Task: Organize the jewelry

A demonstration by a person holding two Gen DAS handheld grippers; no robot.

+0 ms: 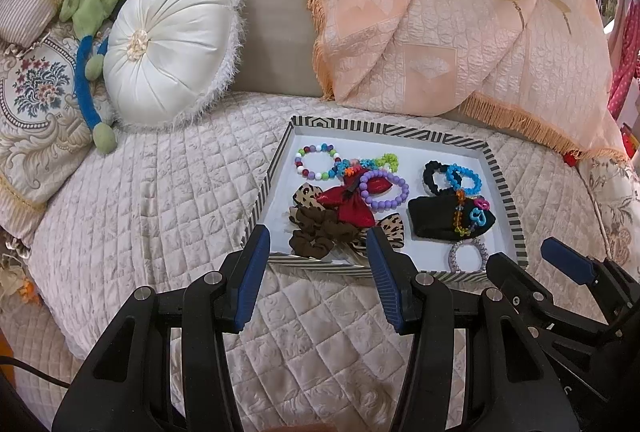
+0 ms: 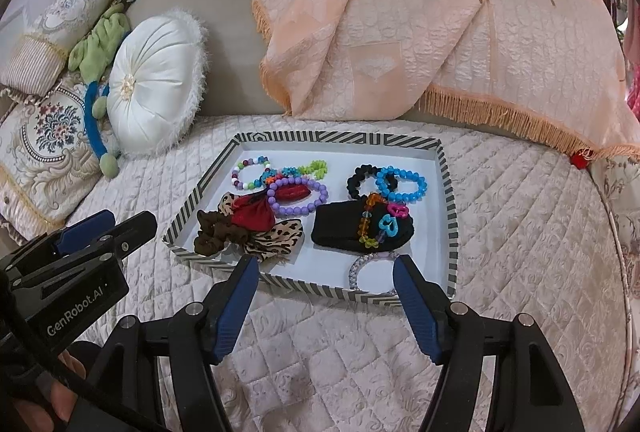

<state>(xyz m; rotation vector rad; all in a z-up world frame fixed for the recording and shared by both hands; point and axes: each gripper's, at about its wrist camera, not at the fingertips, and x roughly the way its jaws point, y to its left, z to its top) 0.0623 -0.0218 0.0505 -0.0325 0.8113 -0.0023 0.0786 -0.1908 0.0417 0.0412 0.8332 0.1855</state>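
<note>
Over the near edge of the tray (image 2: 440, 168), we have both grippers hanging with nothing between the fingers: left gripper (image 1: 318, 246) jaws stand wide and empty, right gripper (image 2: 325, 272) jaws also spread and empty. Neither touches the tray or anything in it. Just past the right gripper's tips lies a clear bead bracelet (image 2: 362, 266) against the tray's near wall, partly hidden. Beyond it sits a black pouch (image 2: 340, 228) with a string of coloured beads (image 2: 366, 220) across it, then a blue bracelet (image 2: 402, 184) overlapping a black scrunchie (image 2: 360, 178). On the tray's left half we see a brown scrunchie (image 2: 212, 232), a leopard bow (image 2: 276, 236), a red bow (image 2: 254, 214), a purple bracelet (image 2: 298, 198) and a multicolour bracelet (image 2: 250, 172), all piled touching. The tray rests on a quilted bed cover (image 2: 520, 252). Further back: a round white cushion (image 2: 154, 88) and a peach fringed throw (image 2: 440, 44).
</note>
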